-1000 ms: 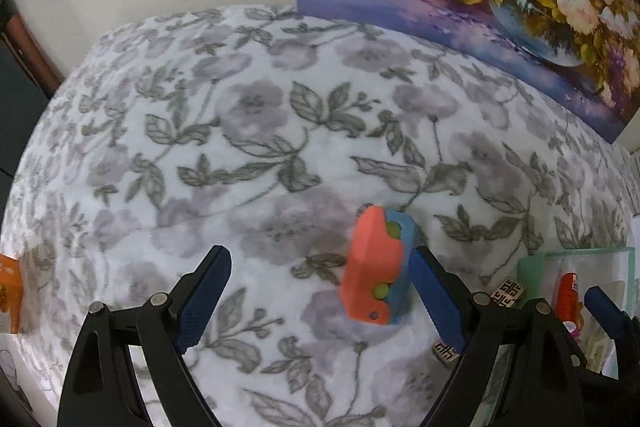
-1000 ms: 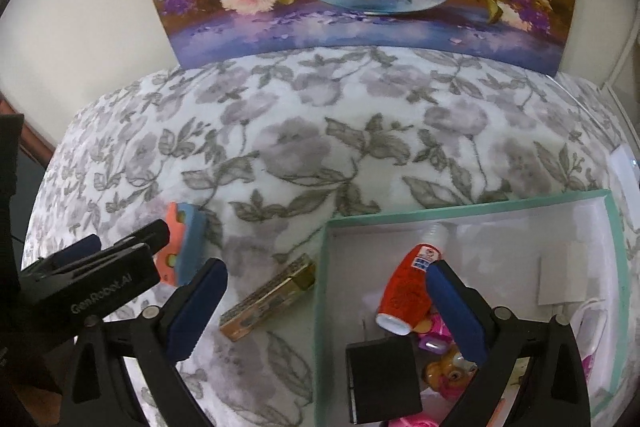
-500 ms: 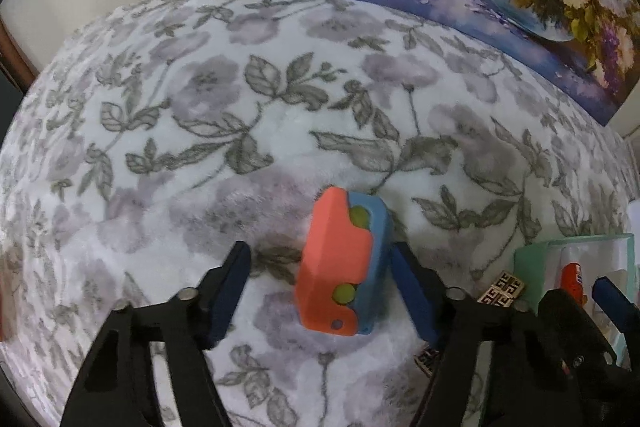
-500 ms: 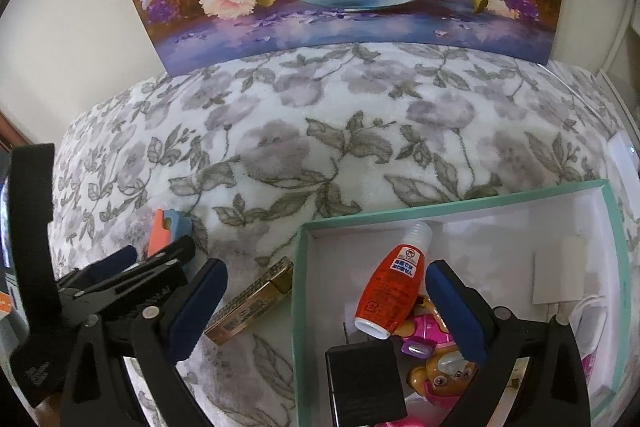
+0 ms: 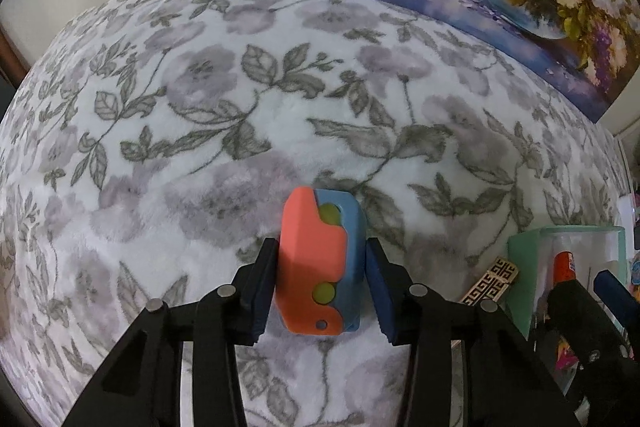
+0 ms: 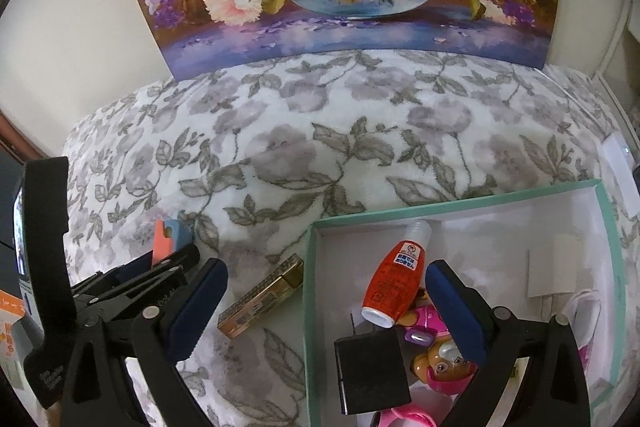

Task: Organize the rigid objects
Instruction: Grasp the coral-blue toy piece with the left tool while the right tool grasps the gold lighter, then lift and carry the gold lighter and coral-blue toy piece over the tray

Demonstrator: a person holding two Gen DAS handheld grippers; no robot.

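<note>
Left gripper (image 5: 320, 287) jaws just closed in, blue pads flanking orange-and-blue plastic block (image 5: 320, 263), both touching its sides; block chunky, angular, green dots, standing on plush floral blanket (image 5: 200, 107). Right gripper (image 6: 326, 311) jaws spread wide, gripping nothing, straddling rim of mint cardboard box (image 6: 308, 267). Glossy red bottle (image 6: 394, 287), matte black adapter (image 6: 372, 375) inside box; gold patterned bar (image 6: 264, 295) just beside it on blanket

Orange-blue toy block (image 5: 320, 267) (upright) on blanket (image 5: 200, 107)

The left tongs (image 6: 160, 267) hide most of the orange-blue toy (image 6: 170, 239).
</note>
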